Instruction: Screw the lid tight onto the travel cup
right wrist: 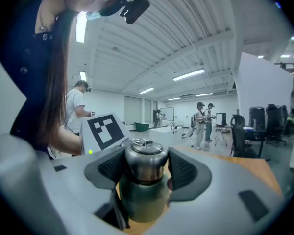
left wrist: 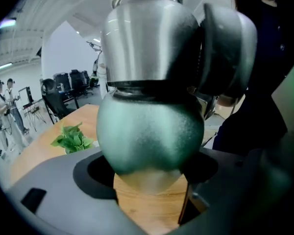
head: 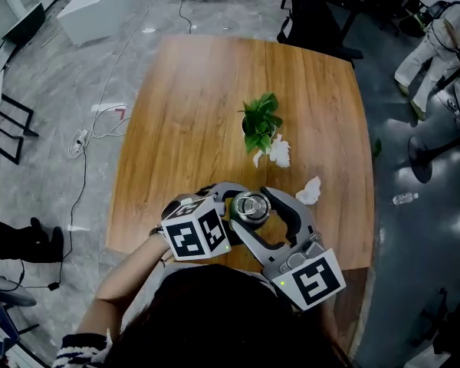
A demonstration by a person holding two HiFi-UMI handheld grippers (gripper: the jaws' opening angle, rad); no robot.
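Nearest the head camera: dark hair, then the left marker cube and right marker cube. Beyond them, the travel cup, clamped between both grippers over the near edge of the table. Contact between cup base and table top not discernible.

Left gripper: closed on the green body, low on the rounded belly. Right gripper: closed on the steel lid, with a ribbed pad on each side. Lid seated on the body, with a dark seam at the joint; degree of tightness not readable.

Step in hand, by judgement: final tightening.

- Use the left gripper as the fixed reaction point; allow no roll of the round body in its jaws.
- Turn with the right gripper only, about the cup's upright axis. Avoid any tilt: risk of cross-threading.
- Expect slip on smooth steel; squeeze firmly before applying torque, and regrip rather than drag the pads.
- Stop at firm resistance with the seam even all round.
- Stay clear of the potted plant and crumpled tissues, well apart farther along the table.
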